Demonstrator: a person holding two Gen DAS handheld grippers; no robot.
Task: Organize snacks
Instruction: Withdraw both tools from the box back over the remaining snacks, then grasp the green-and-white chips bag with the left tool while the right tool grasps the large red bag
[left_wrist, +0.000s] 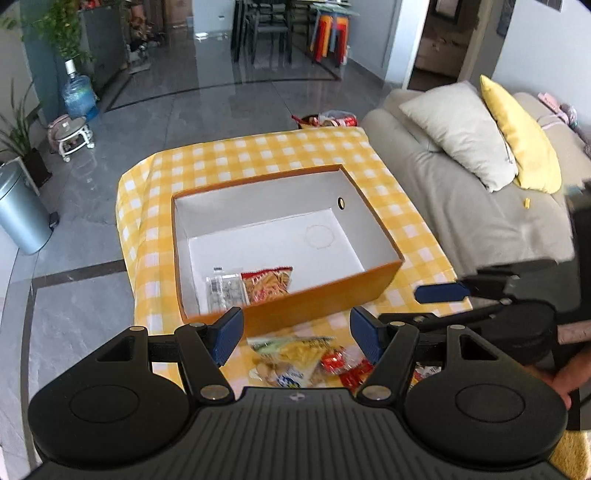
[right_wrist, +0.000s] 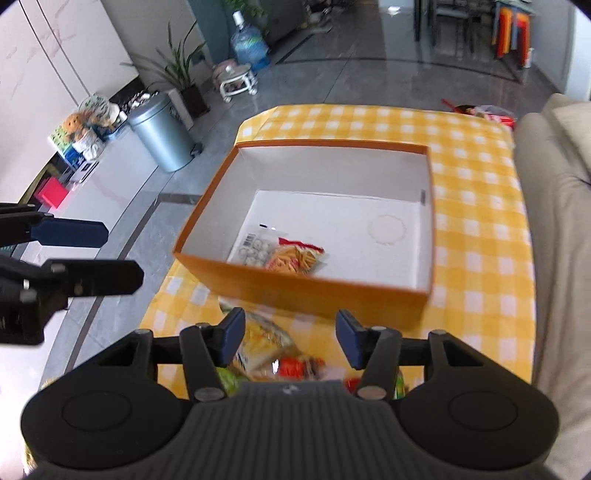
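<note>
- At the lower middle of both wrist views, a loose pile of snack packets (left_wrist: 295, 360) is lying on the tabletop (left_wrist: 373, 155), just in front of the near wall of the orange box (left_wrist: 325, 299).
- Inside the box, at its near corner, two packets are already sitting side by side: a clear packet of pale round pieces (right_wrist: 255, 251) and a red-and-orange snack bag (right_wrist: 297, 258), touching each other.
- The rest of the box's white floor is showing bare, so by my reading the sorting is only beginning.
- The packets are looking light, soft and crinkly; the film is probably slippery and the contents brittle, so a gentle pinch on a sealed edge or a flat corner should suit better than a squeeze across the middle.
- The left hand-held gripper (left_wrist: 297, 334) is hovering above the pile with its blue pads (left_wrist: 229, 334) standing wide apart and nothing between them.
- The right hand-held gripper (right_wrist: 290, 338) is likewise standing parted and empty over the pile; its pads are pressing on nothing.
- Each gripper is showing at the edge of the other's view, close alongside.
- Beyond the yellow checked tabletop, a sofa with cushions (left_wrist: 461, 136) is sitting at the right of the frame, and a metal bin (right_wrist: 160, 134) is standing at the upper left of the right wrist view.
</note>
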